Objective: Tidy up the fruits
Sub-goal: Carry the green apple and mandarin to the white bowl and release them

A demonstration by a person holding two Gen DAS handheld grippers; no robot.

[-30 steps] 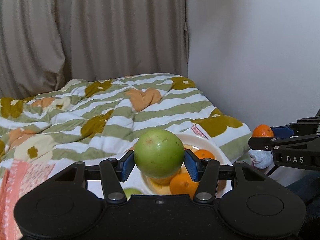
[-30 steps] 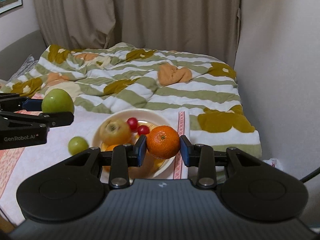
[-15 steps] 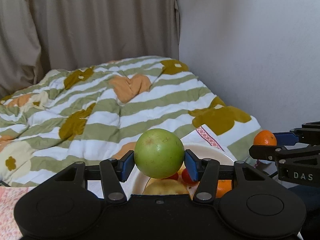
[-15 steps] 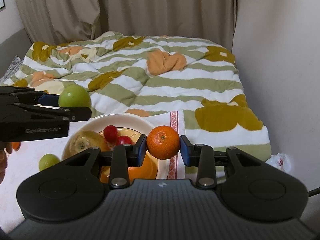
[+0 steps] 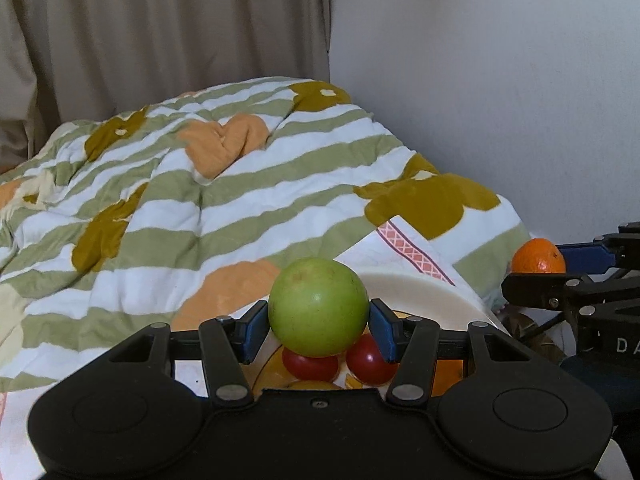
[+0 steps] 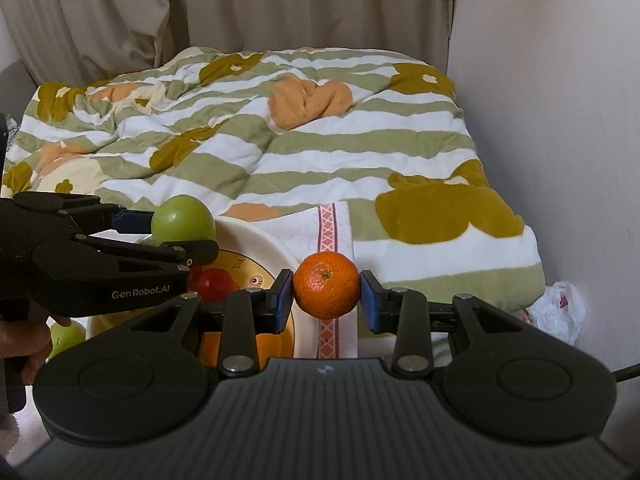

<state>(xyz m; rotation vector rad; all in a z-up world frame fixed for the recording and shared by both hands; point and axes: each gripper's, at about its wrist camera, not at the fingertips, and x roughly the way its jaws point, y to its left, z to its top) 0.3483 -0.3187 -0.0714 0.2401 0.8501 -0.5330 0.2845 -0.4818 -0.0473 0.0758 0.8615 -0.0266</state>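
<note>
While both tongs are loaded over the plate [image 6: 256, 240], the risks stack from the left of the frame to the right.

Lower left, right-wrist view: a small green fruit [image 6: 66, 338] lies off the plate, partly hidden behind the person's hand [image 6: 24, 344]. Not at risk itself, but it sits near the left tool's path.

Left tongs [image 5: 319, 330]: clenched on the green apple [image 5: 319, 307], blue pads at its widest girth. Apple hangs over the plate interior, directly above two red tomatoes [image 5: 366, 360]. Judgement: a release from this height could bruise the tomatoes or knock them over the rim; the apple is round and smooth, so it may also roll off toward the striped quilt [image 5: 224, 208]. Whether there is free space under the apple cannot be told; the tool body hides most of the plate.

Centre: the plate appears to rest on a cloth [image 6: 332, 220] over the bed, a soft base. Judgement: a push on one edge could tip it.

Right tongs [image 6: 326, 299]: clenched on the orange mandarin [image 6: 326, 285], held at the plate's right rim, partly over the cloth. Judgement: dropped here, it likely lands outside or on the rim and rolls away. Both tools are near each other, so a simultaneous descent risks a collision.
</note>
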